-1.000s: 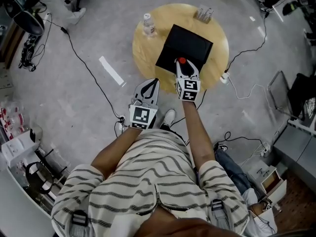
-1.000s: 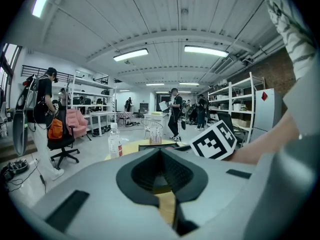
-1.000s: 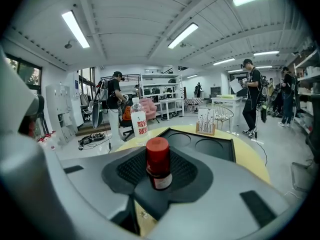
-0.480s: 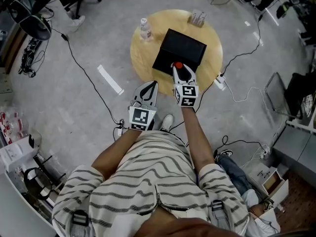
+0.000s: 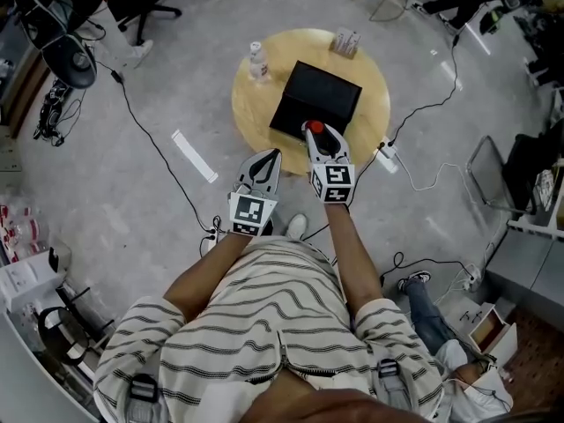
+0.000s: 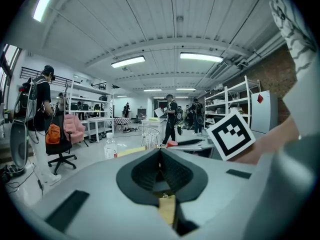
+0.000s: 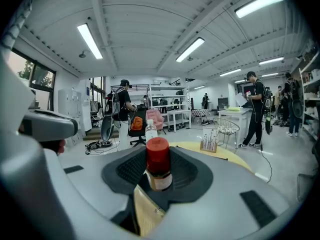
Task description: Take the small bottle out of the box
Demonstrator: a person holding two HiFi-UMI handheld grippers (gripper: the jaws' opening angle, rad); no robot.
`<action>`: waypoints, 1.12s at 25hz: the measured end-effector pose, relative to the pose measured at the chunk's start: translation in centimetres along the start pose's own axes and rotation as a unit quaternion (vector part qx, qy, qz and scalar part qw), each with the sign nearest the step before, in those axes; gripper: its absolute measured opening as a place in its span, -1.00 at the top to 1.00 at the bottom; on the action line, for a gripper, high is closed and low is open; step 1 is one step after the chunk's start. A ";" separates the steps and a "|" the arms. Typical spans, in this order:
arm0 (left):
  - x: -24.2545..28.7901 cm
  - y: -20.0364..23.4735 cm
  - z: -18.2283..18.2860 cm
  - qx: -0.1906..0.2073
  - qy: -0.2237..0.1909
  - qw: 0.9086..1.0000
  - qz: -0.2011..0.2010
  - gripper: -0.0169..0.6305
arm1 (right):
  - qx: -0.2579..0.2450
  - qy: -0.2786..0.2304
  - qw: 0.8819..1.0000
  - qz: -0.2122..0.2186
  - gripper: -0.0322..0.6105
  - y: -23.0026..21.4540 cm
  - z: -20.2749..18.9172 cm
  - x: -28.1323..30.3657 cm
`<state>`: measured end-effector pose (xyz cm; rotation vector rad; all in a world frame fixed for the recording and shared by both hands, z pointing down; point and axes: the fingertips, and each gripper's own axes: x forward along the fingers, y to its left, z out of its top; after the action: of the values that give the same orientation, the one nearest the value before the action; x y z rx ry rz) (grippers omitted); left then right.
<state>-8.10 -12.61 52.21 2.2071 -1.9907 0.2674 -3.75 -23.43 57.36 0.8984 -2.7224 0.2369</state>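
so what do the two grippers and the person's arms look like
Both the left gripper and the right gripper are pale grey, tapering shells lined with black ribbed pads. Each carries a white cube with black square markers. The arms are bare below the short sleeves of a cream shirt with dark stripes.

Place: I am standing in an open lab workshop | Overhead, twelve o'clock: tube lights (image 7: 90, 40) are glowing | Two o'clock: metal shelving (image 6: 235, 101) is lining the wall | Ten o'clock: cables (image 5: 159, 148) are trailing across concrete floor (image 5: 115, 201) | Twelve o'clock: people (image 6: 171, 116) are working among benches
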 end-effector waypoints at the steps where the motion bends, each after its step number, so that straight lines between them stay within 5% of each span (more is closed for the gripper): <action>1: -0.2 -0.1 0.1 0.000 -0.002 1.000 -0.001 0.88 | -0.001 -0.002 1.000 0.002 0.44 0.3 0.3 -0.4; 28: -1.7 -0.6 2.4 0.006 -0.040 0.999 -0.005 0.88 | -0.023 -0.049 0.998 0.029 0.44 3.5 3.8 -7.8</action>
<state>-7.59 -11.47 49.44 2.2684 -2.0238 0.1924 -0.56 -17.19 51.13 0.8399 -2.8347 0.1445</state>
